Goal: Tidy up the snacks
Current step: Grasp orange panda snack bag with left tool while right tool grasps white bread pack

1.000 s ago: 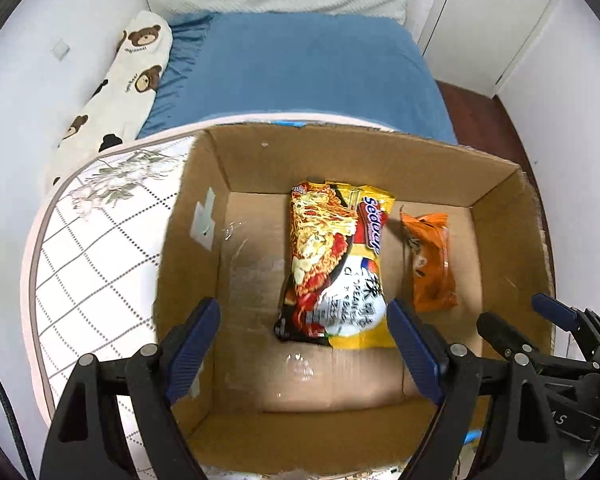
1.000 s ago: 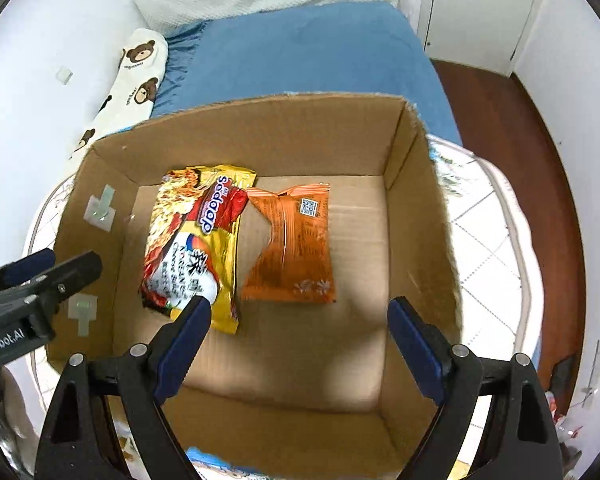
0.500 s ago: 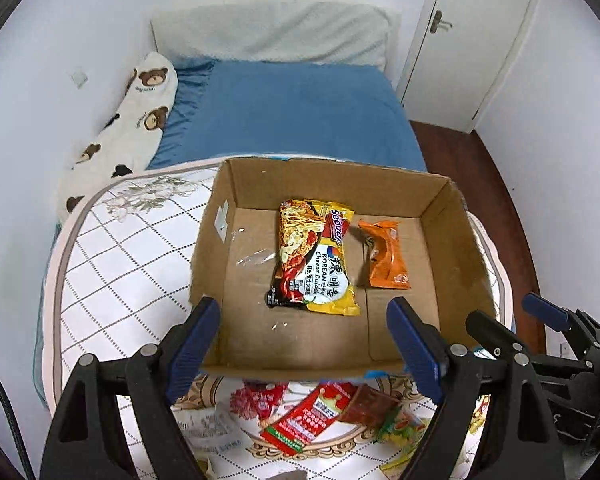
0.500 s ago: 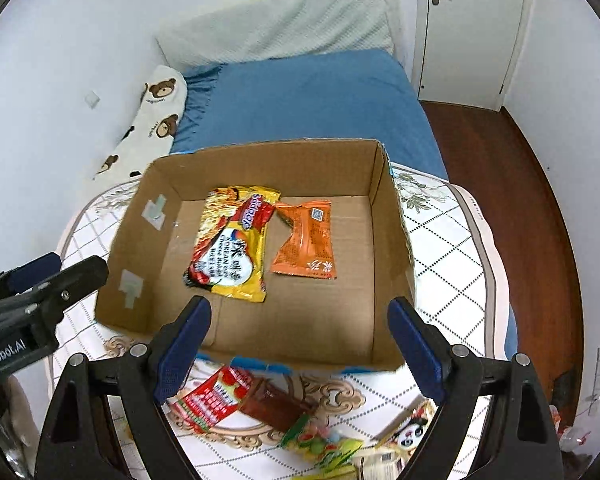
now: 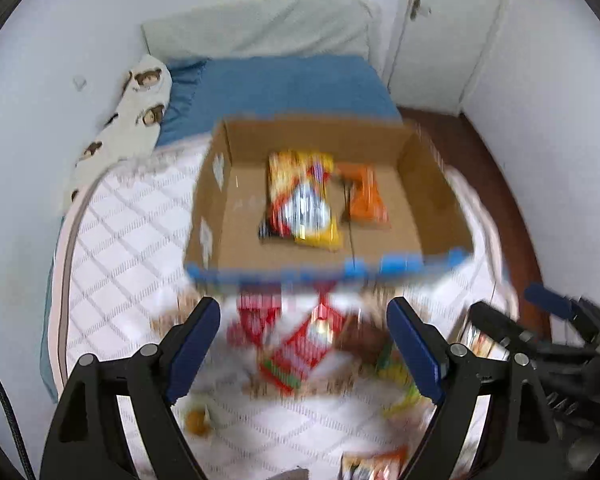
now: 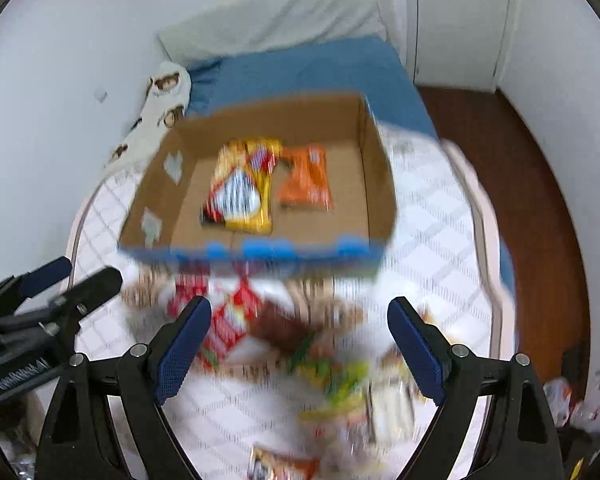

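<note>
1. The snacks (image 5: pixel 300 356) loose on the white quilt (image 5: pixel 132 248) are too blurry to name
2. A noodle packet (image 5: pixel 300 200) and an orange packet (image 6: pixel 306 180) lie in the cardboard box (image 6: pixel 376 184)
3. The left claw (image 5: pixel 304 344) and right claw (image 6: pixel 300 340) point down, wide apart, holding nothing

No readable text in either view.
You get motion blur across both frames: the print on the yellow noodle packet (image 5: pixel 300 200) and the orange packet (image 6: pixel 306 178) is smeared, and the white lettering on the left gripper's body (image 6: pixel 20 374) is too blurred to make out.
</note>
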{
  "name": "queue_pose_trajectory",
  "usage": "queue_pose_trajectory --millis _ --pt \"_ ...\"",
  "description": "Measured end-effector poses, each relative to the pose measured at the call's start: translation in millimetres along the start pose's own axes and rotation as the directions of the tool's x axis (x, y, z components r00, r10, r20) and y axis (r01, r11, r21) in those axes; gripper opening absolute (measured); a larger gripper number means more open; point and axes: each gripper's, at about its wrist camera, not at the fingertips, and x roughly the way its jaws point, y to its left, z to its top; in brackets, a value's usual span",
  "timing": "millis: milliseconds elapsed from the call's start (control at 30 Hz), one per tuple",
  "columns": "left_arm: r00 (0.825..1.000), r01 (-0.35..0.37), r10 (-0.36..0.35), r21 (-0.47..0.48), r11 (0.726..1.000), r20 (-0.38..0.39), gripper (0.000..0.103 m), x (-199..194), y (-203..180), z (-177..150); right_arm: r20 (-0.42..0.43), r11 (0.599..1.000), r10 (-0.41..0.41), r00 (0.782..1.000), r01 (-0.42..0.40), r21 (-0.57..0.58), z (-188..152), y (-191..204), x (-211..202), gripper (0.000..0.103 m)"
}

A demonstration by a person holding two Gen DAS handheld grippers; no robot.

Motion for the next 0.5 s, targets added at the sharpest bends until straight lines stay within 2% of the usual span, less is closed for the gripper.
queue_pose_trajectory --millis 67,133,233,333,367,400,433,500 --pt "0.997 -0.013 0.016 0.036 0.999 -0.077 0.085 20.3 -6.7 -31.1 -0.065 1.0 0.0 0.998 0.002 0.022 -27.7 -12.9 10.2 0.092" --pt "0.987 -0.013 0.021 0.052 0.999 -0.161 0.085 42.8 -10.4 -59.9 -0.137 0.999 -0.002 0.991 0.008 0.044 -56.1 -26.4 24.9 0.092" --pt "0.955 0.013 0.009 0.073 0.997 -0.295 0.085 78.7 -15.5 -106.1 -0.242 0.998 -0.019 0.97 0.035 0.061 -95.1 -43.0 53.1 0.092" --pt "0.924 0.112 -0.038 0.174 0.978 -0.38 0.085 100.4 -33.7 -145.4 -0.339 0.996 -0.008 0.941 0.037 0.078 -128.2 -58.6 80.4 0.092" --pt "0.915 0.163 -0.052 0.25 0.955 -0.399 0.085 104.5 -45.5 -159.3 -0.366 0.995 0.005 0.931 0.031 0.093 -137.1 -65.0 85.8 0.092" --pt "0.913 0.19 -0.057 0.296 0.936 -0.405 0.085 105.6 -52.5 -166.9 -0.382 0.994 0.019 0.924 0.025 0.11 -143.6 -70.6 88.2 0.092" --pt "0.911 0.218 -0.055 0.365 0.905 -0.408 0.085 106.5 -62.5 -176.9 -0.396 0.992 0.029 0.918 0.022 0.124 -150.8 -77.9 89.4 0.092" --pt "0.909 0.263 -0.031 0.516 0.815 -0.415 0.085 110.0 -84.0 -198.9 -0.408 0.992 0.017 0.913 0.037 0.123 -158.3 -88.7 88.8 0.092"
